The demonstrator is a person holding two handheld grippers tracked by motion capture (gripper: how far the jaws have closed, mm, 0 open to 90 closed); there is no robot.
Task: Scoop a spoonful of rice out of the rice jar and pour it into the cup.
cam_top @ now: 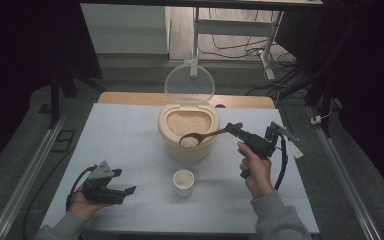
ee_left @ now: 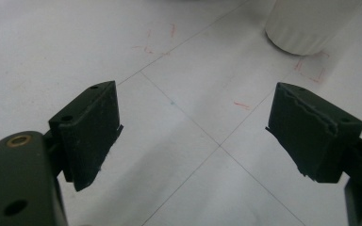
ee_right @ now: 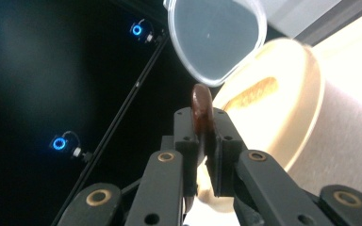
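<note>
Wooden spoon [cam_top: 203, 136], its oval bowl heaped with grainy rice, clamped in right gripper [cam_top: 234, 129]; left gripper [cam_top: 128, 191] gapes empty

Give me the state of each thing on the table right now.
Beige round rice container: open, filled with rice.
Clear plastic lid: flipped up.
Brown wooden spoon: loaded with rice, over the container's rim.
Small white cup: upright, looks empty.
Right claw: shut on spoon handle.
Left claw: open, holding nothing.

The right gripper [cam_top: 234, 128] clamped a wooden spoon [cam_top: 203, 136] heaped with rice above the open rice container [cam_top: 188, 134]; a white cup [cam_top: 183, 181] stood just before it; the left gripper [cam_top: 126, 190] rested open on the table [cam_top: 125, 135].
</note>
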